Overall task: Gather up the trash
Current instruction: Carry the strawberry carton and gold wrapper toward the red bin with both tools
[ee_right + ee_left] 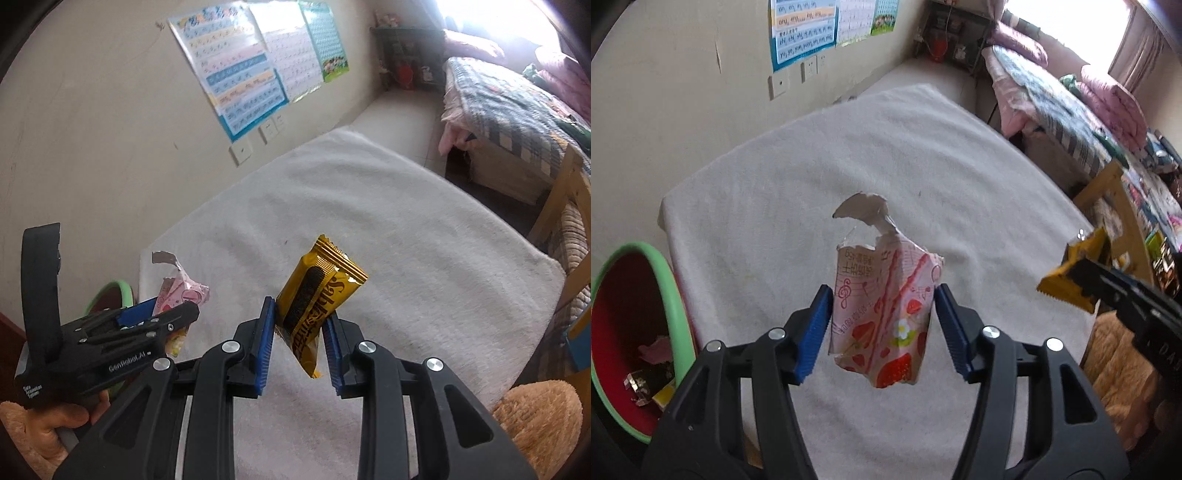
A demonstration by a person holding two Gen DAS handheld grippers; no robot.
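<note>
While both wrappers hang above the white cloth-covered table, my left gripper pinches a torn pink strawberry wrapper between its blue pads, jaws part-way apart. My right gripper is nearly closed on a yellow snack packet, clear of the cloth. Beside the table's left edge stands a green-rimmed red bin with scraps inside.
</note>
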